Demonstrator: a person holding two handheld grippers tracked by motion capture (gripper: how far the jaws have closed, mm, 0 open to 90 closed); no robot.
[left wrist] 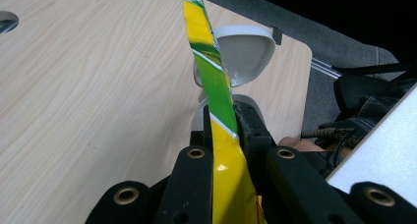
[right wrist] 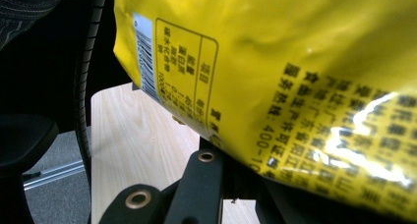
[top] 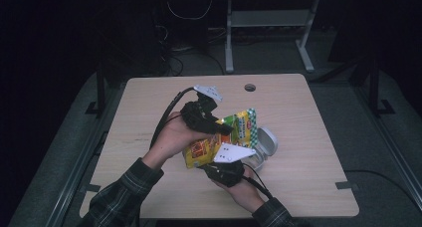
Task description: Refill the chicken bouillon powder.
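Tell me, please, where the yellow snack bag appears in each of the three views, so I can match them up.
High view: the yellow snack bag sits at table centre, between both grippers.
Left gripper view: seen edge-on, rising from the shut jaws up the middle.
Right gripper view: its printed back covers the upper right, over the jaws.
Shared landmark: the light wooden table.

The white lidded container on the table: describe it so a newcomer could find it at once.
Start at the wooden table and find the yellow snack bag held between the two hand-held grippers above its middle. Just right of the bag stands the white container, its hinged lid flipped open. It is the one pale thing resting on the tabletop.
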